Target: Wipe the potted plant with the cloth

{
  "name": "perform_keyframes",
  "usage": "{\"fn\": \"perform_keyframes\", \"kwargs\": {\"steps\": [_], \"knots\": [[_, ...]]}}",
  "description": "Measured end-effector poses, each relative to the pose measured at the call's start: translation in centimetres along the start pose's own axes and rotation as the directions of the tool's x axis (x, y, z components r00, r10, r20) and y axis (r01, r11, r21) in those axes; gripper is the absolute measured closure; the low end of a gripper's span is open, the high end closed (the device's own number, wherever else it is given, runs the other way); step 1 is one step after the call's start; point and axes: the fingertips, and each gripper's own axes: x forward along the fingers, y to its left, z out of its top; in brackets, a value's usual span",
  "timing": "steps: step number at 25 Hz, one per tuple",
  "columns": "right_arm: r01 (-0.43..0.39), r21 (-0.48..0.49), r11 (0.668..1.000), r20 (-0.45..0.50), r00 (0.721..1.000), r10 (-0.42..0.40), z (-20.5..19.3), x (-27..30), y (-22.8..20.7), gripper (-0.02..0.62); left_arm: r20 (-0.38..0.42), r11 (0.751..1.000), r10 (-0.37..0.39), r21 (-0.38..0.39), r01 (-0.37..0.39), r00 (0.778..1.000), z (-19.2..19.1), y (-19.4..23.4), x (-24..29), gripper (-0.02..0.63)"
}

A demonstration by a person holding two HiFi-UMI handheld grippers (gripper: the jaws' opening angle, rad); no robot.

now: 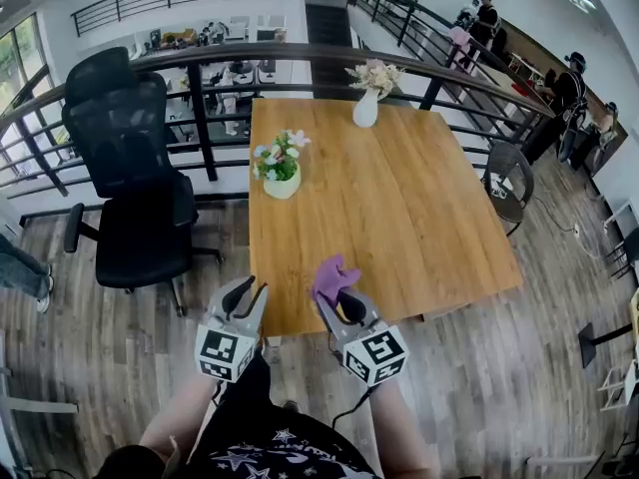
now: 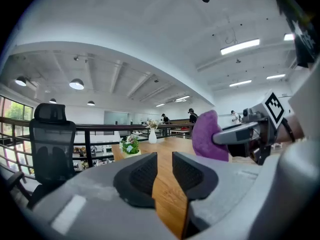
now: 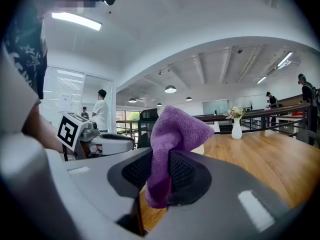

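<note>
Both grippers hang at the table's [image 1: 399,208] near edge, each a grey moulded shell carrying a cube of black-and-white square markers. The left gripper [image 1: 247,289] sits just off the table's near-left corner. Its dark, ribbed pads [image 2: 142,174] stand a narrow slit apart with nothing in it, only the wood grain showing through the gap. The right gripper [image 1: 339,305] is over the near edge and pinched tight on the cloth [image 3: 175,129]. This is a purple, fuzzy microfibre piece, bunched into a soft peak above the jaws with a short tail hanging below them. The cloth touches neither the table nor the plant.

The table is a rectangle of warm, smooth, plank-grained wood. On its left edge, past the middle, stands the plant [image 1: 280,165], well apart from both grippers: green leaves and small white and pale blue flowers in a rounded cream pot, which may be ceramic, though it shows too small to be sure. At the middle of the table's far edge is a slim white vase [image 1: 366,108] of pale dried flowers.

Left of the table is a black mesh-backed chair [image 1: 135,188]. A dark metal railing [image 1: 200,98] runs behind the table's far and left sides.
</note>
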Motion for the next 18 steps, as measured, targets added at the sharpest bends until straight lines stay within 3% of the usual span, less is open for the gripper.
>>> {"fn": "perform_keyframes", "kwargs": {"steps": [6,9,13,18], "knots": [[-0.036,0.012,0.999,-0.005,0.999,0.036,-1.7,-4.7,3.0,0.509,-0.015,0.999,0.024,-0.021,-0.025,1.000,-0.7,-3.9,-3.7,0.510],[-0.043,0.026,0.999,-0.017,0.999,0.044,-2.6,-5.7,4.0,0.509,-0.035,1.000,0.025,-0.014,-0.026,0.999,-1.1,-5.3,-5.3,0.547],[-0.052,0.075,0.996,0.010,0.999,0.051,-2.7,-6.6,4.8,0.509,-0.054,0.999,0.035,-0.006,-0.036,0.998,-1.5,-5.7,-7.0,0.598],[-0.034,0.084,0.996,0.005,0.999,0.034,-3.5,-6.3,5.6,0.509,-0.055,0.999,0.039,0.002,-0.039,0.998,-1.5,-5.1,-8.8,0.603]]}}
